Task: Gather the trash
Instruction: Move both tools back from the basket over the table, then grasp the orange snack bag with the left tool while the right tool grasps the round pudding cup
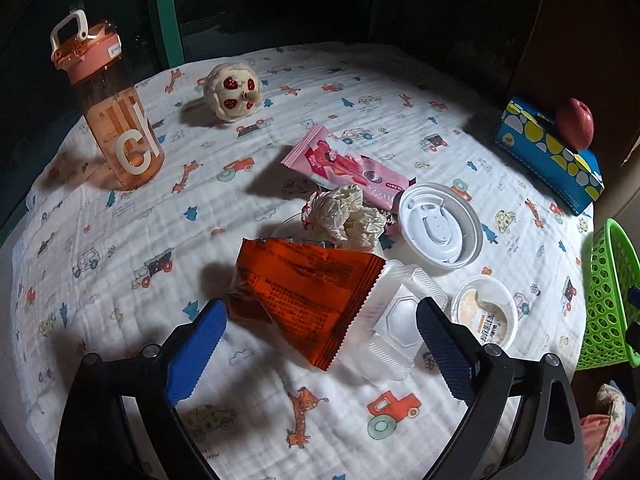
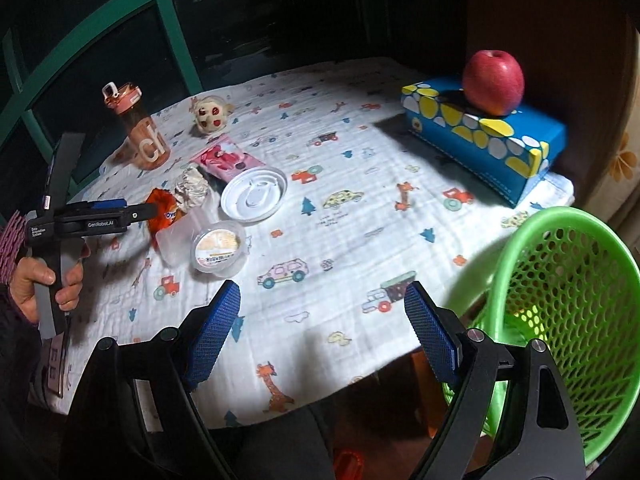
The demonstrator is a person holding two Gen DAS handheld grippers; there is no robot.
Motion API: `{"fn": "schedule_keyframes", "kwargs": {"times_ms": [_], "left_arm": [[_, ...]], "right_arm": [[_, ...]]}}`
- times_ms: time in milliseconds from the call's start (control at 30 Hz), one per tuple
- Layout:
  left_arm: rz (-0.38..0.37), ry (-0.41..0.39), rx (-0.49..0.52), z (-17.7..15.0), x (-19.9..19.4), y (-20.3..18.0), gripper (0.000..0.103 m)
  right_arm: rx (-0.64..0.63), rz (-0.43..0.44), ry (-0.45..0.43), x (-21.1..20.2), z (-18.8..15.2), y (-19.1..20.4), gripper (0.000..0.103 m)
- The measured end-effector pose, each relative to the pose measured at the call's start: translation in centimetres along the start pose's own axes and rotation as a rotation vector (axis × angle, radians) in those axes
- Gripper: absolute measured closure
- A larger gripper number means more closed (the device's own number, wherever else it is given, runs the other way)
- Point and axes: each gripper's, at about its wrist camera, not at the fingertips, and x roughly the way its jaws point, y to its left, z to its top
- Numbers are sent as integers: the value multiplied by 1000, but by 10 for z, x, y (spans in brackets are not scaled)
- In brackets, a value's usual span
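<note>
Near the table's (image 1: 120, 248) left edge the left gripper (image 1: 320, 320) hangs spread wide over the orange wrapper (image 1: 296, 296), likely to straddle it. The right gripper (image 2: 322, 308), also spread and empty, waits beside the green basket (image 2: 568, 280) at the right edge.

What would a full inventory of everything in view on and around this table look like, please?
water bottle: one, orange, far left, upright
plush toy: one, cream with red spots, beside bottle
pink wrapper: one, mid-table
crumpled paper: one, off-white, centre pile
orange wrapper: one, between left claw fingers, untouched
clear plastic tray: one, beside orange wrapper
white lid: one, flat
small cup: one, pale, near edge
tissue box: one, blue, far right
apple: one, red, atop box
basket: one, green, beside table
tablecloth: one, white, printed
left claw: open
right claw: open, empty
hand: grips left handle
</note>
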Motion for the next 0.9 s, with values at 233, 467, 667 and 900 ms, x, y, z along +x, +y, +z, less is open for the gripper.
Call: {"fn": "schedule_keyframes", "kwargs": {"times_ms": [233, 467, 667, 900], "left_arm": [[-55, 45, -18, 2, 23, 16, 8], [-89, 74, -39, 7, 42, 27, 8], [-121, 86, -47, 7, 53, 32, 8], [-157, 52, -43, 8, 54, 34, 15]], "right_arm": [[-46, 79, 22, 26, 5, 30, 19], [-84, 106, 53, 49, 14, 54, 19], [-108, 119, 90, 71, 17, 68, 19], [-117, 119, 130, 99, 18, 76, 19]]}}
